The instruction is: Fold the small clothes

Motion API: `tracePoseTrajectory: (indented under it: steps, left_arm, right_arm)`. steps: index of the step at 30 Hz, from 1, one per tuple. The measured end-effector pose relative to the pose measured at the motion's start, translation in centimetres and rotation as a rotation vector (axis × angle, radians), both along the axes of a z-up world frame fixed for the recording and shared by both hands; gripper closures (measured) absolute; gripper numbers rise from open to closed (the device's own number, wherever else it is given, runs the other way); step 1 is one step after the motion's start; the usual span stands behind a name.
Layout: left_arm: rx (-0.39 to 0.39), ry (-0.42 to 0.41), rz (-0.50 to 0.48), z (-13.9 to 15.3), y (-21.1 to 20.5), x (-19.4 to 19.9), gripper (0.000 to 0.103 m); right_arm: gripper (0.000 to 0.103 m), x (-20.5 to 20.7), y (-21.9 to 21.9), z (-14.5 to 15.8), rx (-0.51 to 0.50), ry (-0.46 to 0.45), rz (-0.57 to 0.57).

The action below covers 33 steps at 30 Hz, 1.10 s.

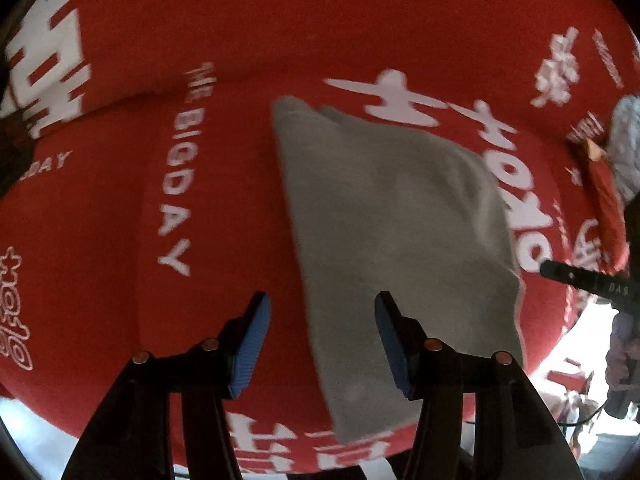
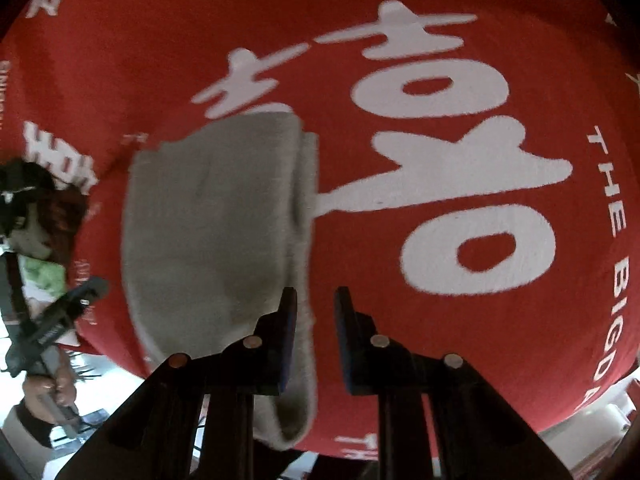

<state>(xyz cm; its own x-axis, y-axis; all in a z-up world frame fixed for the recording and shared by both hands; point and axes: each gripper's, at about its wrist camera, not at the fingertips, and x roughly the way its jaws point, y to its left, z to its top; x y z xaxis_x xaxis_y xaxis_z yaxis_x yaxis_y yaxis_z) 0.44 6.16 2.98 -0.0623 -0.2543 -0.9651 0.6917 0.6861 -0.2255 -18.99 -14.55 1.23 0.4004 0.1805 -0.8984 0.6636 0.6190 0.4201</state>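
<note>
A grey folded garment (image 1: 396,220) lies flat on a red cloth with white lettering (image 1: 120,160). My left gripper (image 1: 322,320) is open and empty, hovering over the garment's near left edge. In the right wrist view the same grey garment (image 2: 212,220) lies left of centre. My right gripper (image 2: 316,308) is open with a narrow gap, just above the garment's right edge, holding nothing. The right gripper's finger (image 1: 576,276) shows at the right edge of the left wrist view. The left gripper (image 2: 60,320) shows at the left of the right wrist view.
The red cloth (image 2: 460,160) covers the whole table. Its front edge drops off near the bottom of both views. A grey and red bundle (image 1: 616,168) lies at the far right. A person's hand (image 2: 52,388) holds the left gripper.
</note>
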Motion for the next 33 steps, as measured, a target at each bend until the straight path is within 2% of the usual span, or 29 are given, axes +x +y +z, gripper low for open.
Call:
tracePoseTrajectory:
  steps: [3,5,9,12,14,16,20,27,33]
  left_arm:
    - [0.010,0.041,-0.008,-1.2,-1.7,-2.0,0.047]
    - [0.034,0.065,-0.006,-2.5,-2.3,-3.0,0.047]
    - [0.088,-0.001,-0.031,-3.8,-2.7,-4.3,0.047]
    - [0.086,-0.004,-0.039,-3.9,-2.6,-4.3,0.047]
    - [0.089,0.000,-0.039,-3.9,-2.6,-4.1,0.047]
    - [0.090,0.004,-0.032,-3.9,-2.5,-4.0,0.047]
    - [0.104,0.003,-0.020,-3.9,-2.6,-4.1,0.047]
    - [0.137,0.025,0.004,-3.3,-2.2,-4.3,0.047]
    - [0.136,0.031,0.026,-1.0,-1.2,-4.3,0.047]
  right_arm:
    - [0.082,1.2,2.0,1.1,0.025,-0.063,0.024]
    - [0.082,2.3,3.6,0.8,0.038,-0.070,0.059]
    - [0.082,3.9,6.2,-1.6,0.022,-0.003,0.130]
    - [0.083,3.9,6.6,-4.7,-0.004,0.109,0.137]
    - [0.085,3.2,6.0,-5.9,0.031,0.090,0.090]
    - [0.085,3.1,5.9,-5.9,0.037,0.083,0.089]
    - [0.085,3.6,6.5,-5.5,-0.017,0.111,0.140]
    - [0.083,3.2,7.1,-5.1,0.007,0.163,0.084]
    - [0.081,1.8,7.2,-3.7,0.030,0.207,0.055]
